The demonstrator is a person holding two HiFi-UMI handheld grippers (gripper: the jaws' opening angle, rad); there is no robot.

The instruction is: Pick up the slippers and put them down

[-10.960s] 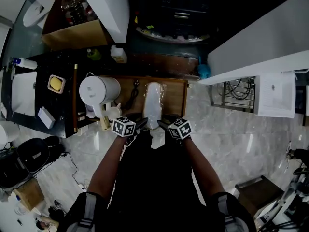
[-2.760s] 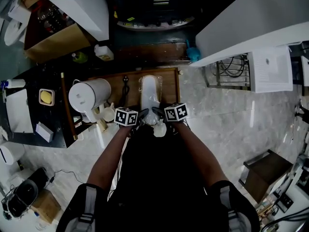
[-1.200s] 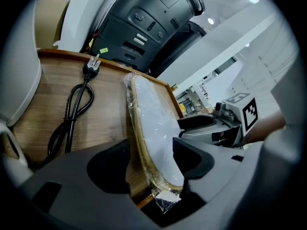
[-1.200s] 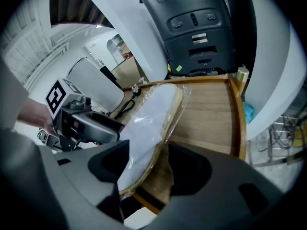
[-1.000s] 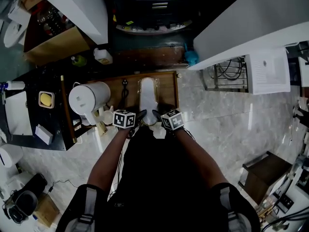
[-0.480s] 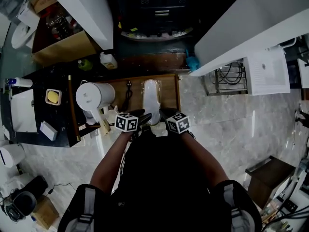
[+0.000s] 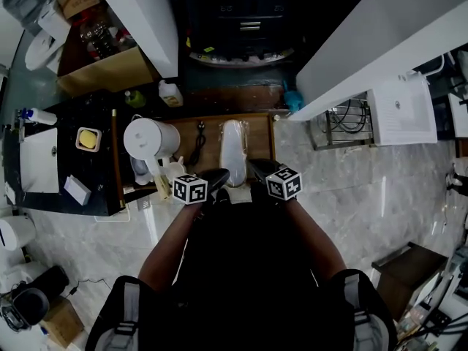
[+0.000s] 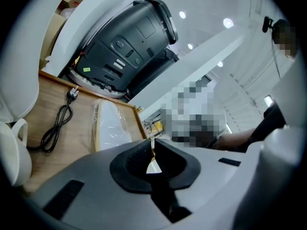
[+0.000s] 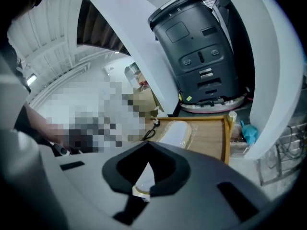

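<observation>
White slipper looks light, floppy, film-slick, so edge pinches suit: left gripper, jaws just closed, and right gripper clamp it between them; second slipper lies ahead on wooden board.

Head view: mounted overhead, directed steeply down, well above the wooden board.
Left gripper view: carried close behind its jaws, directed toward the far side.
Right gripper view: same arrangement.
Shared: board, wrapped slipper, black machine.

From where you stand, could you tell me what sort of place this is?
Likely a hotel-style room: a white kettle and a plastic-wrapped slipper on a wooden tray, plus marble flooring.
</observation>
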